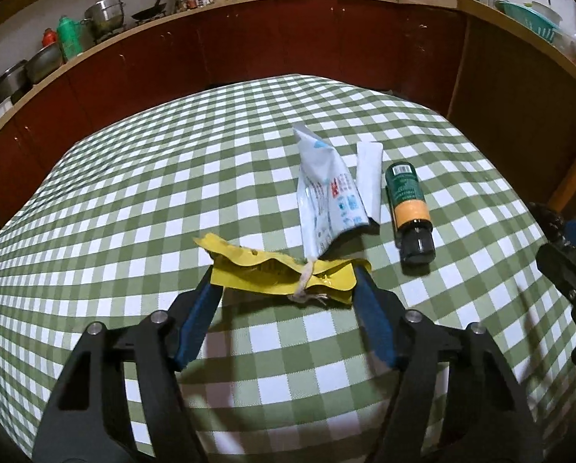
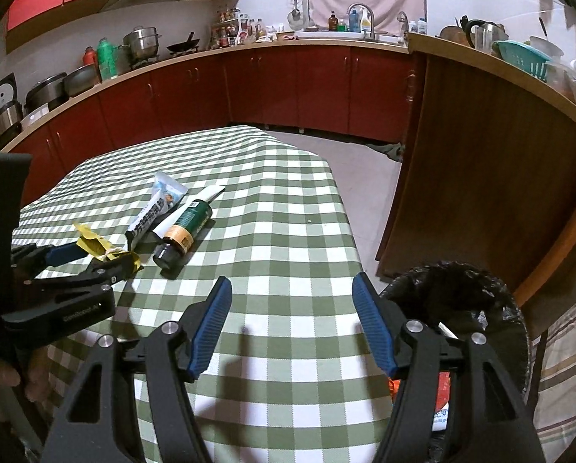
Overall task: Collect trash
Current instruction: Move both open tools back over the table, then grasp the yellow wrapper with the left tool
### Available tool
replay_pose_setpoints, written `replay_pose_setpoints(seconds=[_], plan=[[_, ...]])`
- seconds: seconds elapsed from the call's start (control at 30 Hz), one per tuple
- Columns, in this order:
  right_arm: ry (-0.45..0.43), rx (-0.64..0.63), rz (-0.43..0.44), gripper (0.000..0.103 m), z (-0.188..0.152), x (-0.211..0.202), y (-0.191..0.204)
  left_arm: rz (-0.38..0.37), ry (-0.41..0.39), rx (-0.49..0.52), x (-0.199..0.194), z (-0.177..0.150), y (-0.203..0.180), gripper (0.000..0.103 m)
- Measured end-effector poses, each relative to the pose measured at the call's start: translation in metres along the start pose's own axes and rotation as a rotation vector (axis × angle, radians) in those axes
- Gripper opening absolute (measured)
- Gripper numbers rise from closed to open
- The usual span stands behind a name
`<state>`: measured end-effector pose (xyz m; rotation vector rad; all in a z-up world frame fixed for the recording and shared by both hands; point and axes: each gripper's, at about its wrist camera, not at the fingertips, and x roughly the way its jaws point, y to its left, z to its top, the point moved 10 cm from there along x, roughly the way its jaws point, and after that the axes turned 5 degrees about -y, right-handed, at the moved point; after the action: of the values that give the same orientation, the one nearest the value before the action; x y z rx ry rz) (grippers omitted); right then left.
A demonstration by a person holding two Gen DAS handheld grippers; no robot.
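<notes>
A crumpled yellow wrapper (image 1: 280, 274) (image 2: 95, 245) tied with a bit of string lies on the green-checked tablecloth (image 1: 133, 193). My left gripper (image 1: 288, 270) (image 2: 103, 258) spans it, both blue pads touching its ends, and the wrapper buckles between them. Just beyond lie a white printed pouch (image 1: 326, 193) (image 2: 160, 204), a white sachet (image 1: 369, 173) and a dark bottle (image 1: 407, 208) (image 2: 184, 231) on its side with an orange label band. My right gripper (image 2: 292, 289) hovers open over the table's near right part with nothing between its fingers.
A bin lined with a black bag (image 2: 461, 297) stands off the table's right edge, with trash inside. A wooden cabinet side (image 2: 480, 173) rises behind it. Red kitchen cabinets and a cluttered counter (image 2: 249, 46) run along the back wall. A hand (image 2: 2, 378) holds the left gripper.
</notes>
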<state>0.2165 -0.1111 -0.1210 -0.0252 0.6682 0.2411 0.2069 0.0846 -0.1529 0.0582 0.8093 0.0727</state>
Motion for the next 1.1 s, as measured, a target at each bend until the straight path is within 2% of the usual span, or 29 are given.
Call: replay_pose_setpoints(seconds=[0.23, 0.4, 0.73, 1.1], plan=[[0.004, -0.015, 0.019, 0.064, 0.000, 0.004, 0.012, -0.008, -0.008, -0.006, -0.008, -0.005, 0.010, 0.064], [0.005, -0.032, 0.037, 0.064, 0.003, 0.008, 0.028, 0.016, -0.015, -0.011, -0.018, -0.010, 0.028, 0.064], [0.032, -0.061, 0.073, 0.064, 0.013, 0.027, 0.063, 0.103, -0.024, -0.073, -0.029, -0.018, 0.091, 0.064], [0.090, -0.067, 0.063, 0.063, 0.012, 0.052, 0.082, 0.173, -0.028, -0.128, -0.032, -0.027, 0.149, 0.064]])
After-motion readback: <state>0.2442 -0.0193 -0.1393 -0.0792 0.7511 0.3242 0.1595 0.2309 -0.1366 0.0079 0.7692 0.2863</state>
